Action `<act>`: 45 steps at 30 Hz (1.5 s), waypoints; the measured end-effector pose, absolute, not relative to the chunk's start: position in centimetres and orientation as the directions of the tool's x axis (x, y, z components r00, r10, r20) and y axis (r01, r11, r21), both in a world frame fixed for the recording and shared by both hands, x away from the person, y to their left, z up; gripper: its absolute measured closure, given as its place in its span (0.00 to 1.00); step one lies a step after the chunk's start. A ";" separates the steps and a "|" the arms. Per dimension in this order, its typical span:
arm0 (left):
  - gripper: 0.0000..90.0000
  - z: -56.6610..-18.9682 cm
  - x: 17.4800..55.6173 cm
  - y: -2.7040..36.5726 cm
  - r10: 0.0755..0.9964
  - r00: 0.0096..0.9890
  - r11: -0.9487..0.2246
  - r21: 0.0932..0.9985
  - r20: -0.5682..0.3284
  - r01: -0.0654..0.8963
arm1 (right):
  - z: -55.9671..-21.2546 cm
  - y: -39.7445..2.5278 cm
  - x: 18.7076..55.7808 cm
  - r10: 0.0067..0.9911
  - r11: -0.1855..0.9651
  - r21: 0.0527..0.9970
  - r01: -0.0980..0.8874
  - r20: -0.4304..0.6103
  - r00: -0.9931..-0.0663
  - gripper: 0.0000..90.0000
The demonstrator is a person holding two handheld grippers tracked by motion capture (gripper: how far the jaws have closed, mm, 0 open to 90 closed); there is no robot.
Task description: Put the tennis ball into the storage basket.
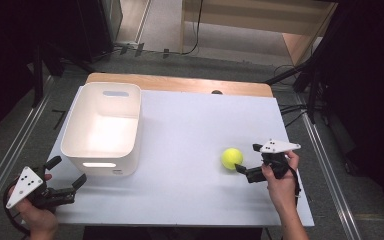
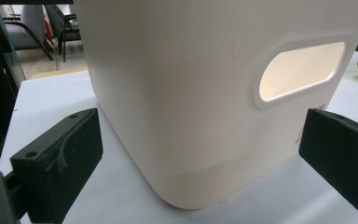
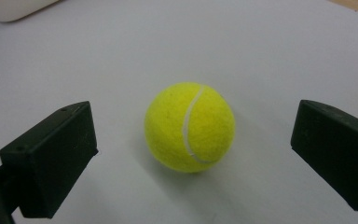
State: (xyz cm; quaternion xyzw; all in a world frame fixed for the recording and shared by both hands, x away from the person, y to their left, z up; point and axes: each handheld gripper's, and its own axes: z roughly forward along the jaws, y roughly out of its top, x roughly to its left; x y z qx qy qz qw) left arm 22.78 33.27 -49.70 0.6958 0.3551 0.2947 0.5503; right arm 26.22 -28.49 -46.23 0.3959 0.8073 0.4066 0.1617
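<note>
table (image 1: 190, 195): your white board lies over a wooden top whose far edge shows past it; it keeps both things on one flat, plain surface, which likely makes the ball easy to pick out.
bin (image 1: 102, 129): the white tub stands upright at the left of the board with its mouth open upward, so you can drop something in from above. a cut-out handle (image 2: 300, 71) faces your left gripper.
left gripper (image 1: 66, 176): you hold it just short of the bin's near corner, jaws spread wide and holding nothing. it looks placed to steady the tub if needed.
right gripper (image 1: 247, 161): you have it low on the right, jaws set wide on either side of the ball but not touching it, lined up for a pinch across its middle.
tennis ball (image 3: 189, 127): it rests on the board at the right, well apart from the bin, between your right jaws. its white seam curves down the front.
writing: a small label at the foot of the bin is too small to read; none shows on the ball.
</note>
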 end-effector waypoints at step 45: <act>0.00 -49.7 22.8 33.3 0.815 0.579 -0.140 0.975 0.016 0.170 | -48.2 -24.6 30.0 0.775 0.468 0.591 0.656 0.082 -0.627 0.00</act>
